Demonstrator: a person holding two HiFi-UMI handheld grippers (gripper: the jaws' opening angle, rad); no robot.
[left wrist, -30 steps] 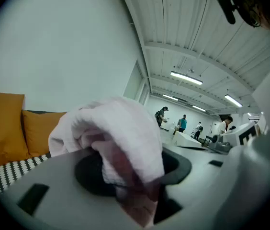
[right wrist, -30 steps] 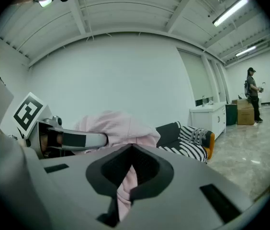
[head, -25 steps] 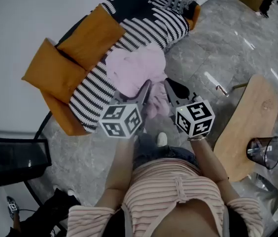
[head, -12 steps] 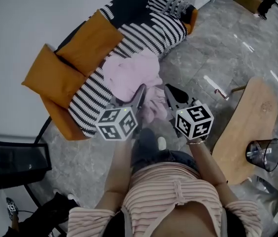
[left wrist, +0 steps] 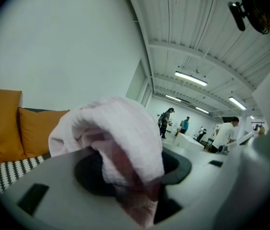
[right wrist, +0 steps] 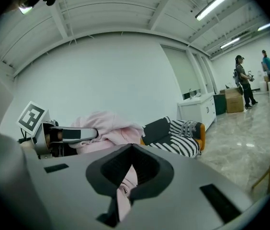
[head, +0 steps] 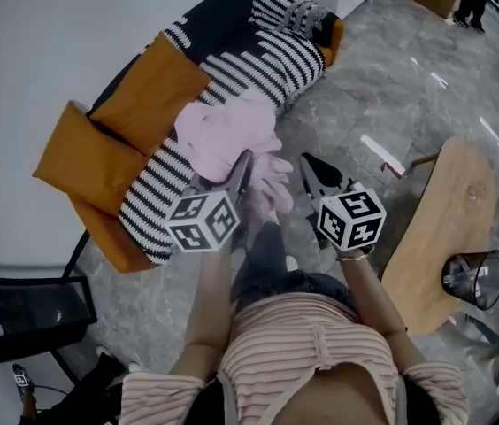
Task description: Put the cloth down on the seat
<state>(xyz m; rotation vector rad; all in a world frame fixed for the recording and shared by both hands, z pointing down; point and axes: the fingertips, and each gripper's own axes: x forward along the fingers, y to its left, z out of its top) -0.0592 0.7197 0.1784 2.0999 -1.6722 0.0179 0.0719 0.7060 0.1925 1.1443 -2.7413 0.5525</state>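
Cloth [head: 230, 133] is a pink bundle held up over the front edge of the striped seat [head: 272, 60] beside the orange cushions [head: 139, 100], left gripper [head: 244, 168] and right gripper [head: 306, 165] both clamped onto it, the right one pinching just a thin fold.

One cloth [head: 227, 131], two tools [head: 246, 162] [head: 308, 165], perhaps two cushions [head: 148, 87] [head: 77, 153]

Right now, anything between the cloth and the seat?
Nothing visible. The cloth is held by the left gripper and right gripper over the striped seat, which lies bare on either side of it. The orange cushions sit along the back. The patch right under the cloth is hidden.
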